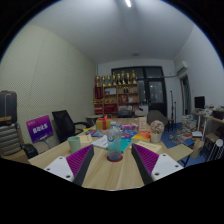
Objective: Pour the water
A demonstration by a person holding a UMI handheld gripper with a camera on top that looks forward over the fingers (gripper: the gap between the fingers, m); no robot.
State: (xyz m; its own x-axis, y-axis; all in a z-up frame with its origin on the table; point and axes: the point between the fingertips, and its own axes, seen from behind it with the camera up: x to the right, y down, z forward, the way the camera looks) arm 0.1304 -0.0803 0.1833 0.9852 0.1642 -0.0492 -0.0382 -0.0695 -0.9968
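A clear teal bottle or tall cup (113, 147) stands upright on a small red base (113, 158) on the wooden table (112, 175). It is just ahead of my gripper (114, 166), on the line between the two fingers. Both fingers are spread wide, with the purple pads (83, 160) facing each other and nothing pressed between them. A green cup (74, 143) stands further left, beyond the left finger. I cannot tell whether either vessel holds water.
Books, papers and small colourful items (128, 131) crowd the table's far half. A monitor with a purple screen (40, 127) and a black chair (65, 123) stand on the left. Shelves with trophies (120, 93) line the back wall.
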